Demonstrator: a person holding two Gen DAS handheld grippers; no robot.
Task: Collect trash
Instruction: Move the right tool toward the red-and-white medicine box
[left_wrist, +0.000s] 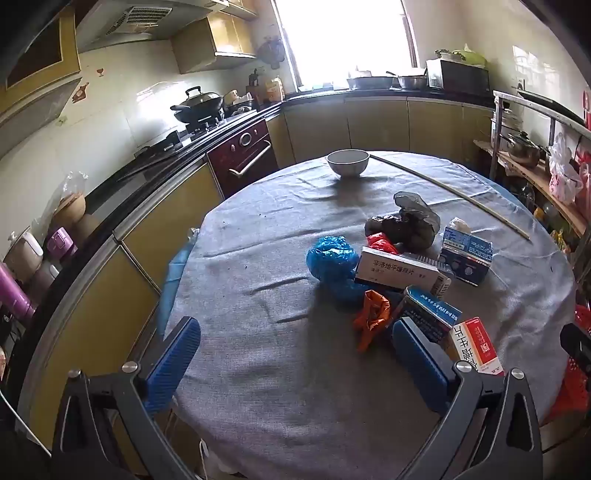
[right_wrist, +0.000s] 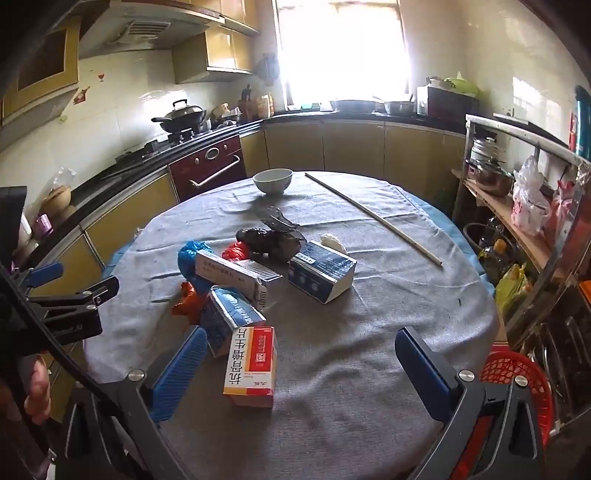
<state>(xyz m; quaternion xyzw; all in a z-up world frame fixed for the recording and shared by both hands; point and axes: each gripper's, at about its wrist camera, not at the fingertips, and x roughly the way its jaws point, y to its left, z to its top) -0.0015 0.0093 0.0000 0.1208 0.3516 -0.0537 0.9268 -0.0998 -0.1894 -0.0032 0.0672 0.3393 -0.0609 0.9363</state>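
Note:
A heap of trash lies on the round table's grey cloth: a crumpled blue bag, an orange wrapper, a white medicine box, a dark blue carton, a red-and-white box, a blue tissue box and a dark crumpled bag. My left gripper hovers open over bare cloth left of the heap. Open as well, my right gripper hangs over the table's near side, the red-and-white box just inside its left finger.
A white bowl and a long thin stick lie at the far side. A red plastic basket stands low beside the table at right. Kitchen counters run along the left and back; a cluttered shelf stands right.

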